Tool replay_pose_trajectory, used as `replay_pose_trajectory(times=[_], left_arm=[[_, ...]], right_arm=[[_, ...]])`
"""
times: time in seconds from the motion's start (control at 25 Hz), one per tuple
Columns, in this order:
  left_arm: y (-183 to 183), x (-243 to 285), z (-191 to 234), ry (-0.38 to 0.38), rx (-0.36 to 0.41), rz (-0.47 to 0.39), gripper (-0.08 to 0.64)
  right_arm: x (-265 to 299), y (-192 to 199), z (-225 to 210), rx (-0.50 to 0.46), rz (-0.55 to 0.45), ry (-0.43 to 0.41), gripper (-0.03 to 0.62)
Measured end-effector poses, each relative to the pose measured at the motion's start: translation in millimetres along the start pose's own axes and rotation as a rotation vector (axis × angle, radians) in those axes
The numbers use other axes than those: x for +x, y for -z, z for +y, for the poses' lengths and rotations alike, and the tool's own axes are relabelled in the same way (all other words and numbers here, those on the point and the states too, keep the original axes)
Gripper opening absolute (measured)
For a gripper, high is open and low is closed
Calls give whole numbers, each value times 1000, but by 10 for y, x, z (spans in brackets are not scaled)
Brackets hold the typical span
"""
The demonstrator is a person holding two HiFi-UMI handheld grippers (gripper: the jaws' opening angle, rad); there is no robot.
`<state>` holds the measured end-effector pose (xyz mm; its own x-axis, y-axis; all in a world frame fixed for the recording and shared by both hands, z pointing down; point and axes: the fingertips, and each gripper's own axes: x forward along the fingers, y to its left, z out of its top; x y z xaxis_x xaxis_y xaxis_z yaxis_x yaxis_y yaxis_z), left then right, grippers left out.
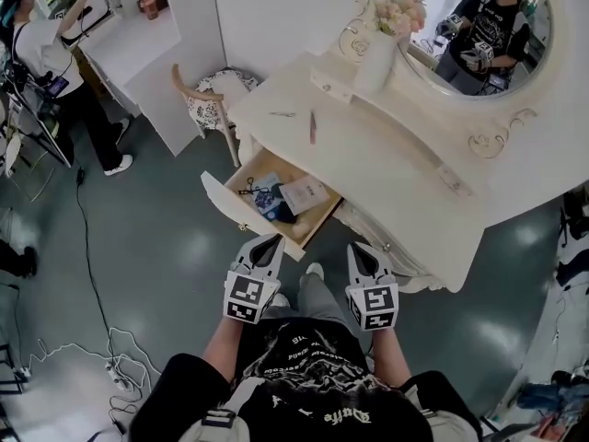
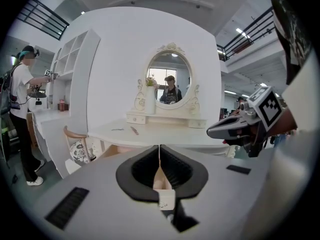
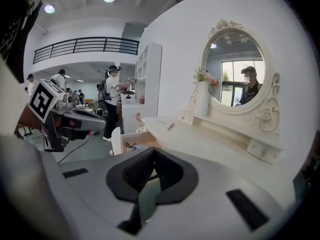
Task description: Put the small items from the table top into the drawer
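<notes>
A white dressing table stands ahead of me with its wooden drawer pulled open on the left. Inside the drawer lie small scissors, a blue packet and a white card. On the table top rest a pinkish pen-like stick and a thin small item. My left gripper hovers just short of the drawer's near corner, shut and empty. Level with it, my right gripper is before the table's front edge, also shut with nothing in it. In the left gripper view the jaws meet.
A white vase of flowers and an oval mirror stand at the table's back. A patterned chair is beside the table's left end. A person works at a white shelf unit far left. A cable runs across the floor.
</notes>
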<state>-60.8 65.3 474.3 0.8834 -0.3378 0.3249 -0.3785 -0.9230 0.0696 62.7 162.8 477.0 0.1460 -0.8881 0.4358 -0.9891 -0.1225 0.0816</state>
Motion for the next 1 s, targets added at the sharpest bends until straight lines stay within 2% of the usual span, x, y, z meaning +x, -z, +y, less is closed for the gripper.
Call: replay_pose_trajectory(times=[0.12,0.44,0.76,1.0], left_arm=[[7,-9,90,-13,0,5,21],[-3,67,455,-104,-35,20,21],[-146,450,721,-143,-45,31,21],[-259,716,938,-201,-64,34,21]], right_arm=[[88,-20,3,2,8,-10,11],[529,-231,-73,-27,8,-64,12],[1029,-427,-305,-27,21,-106,12],[1412,-574,-468,-39,33,-158,12]])
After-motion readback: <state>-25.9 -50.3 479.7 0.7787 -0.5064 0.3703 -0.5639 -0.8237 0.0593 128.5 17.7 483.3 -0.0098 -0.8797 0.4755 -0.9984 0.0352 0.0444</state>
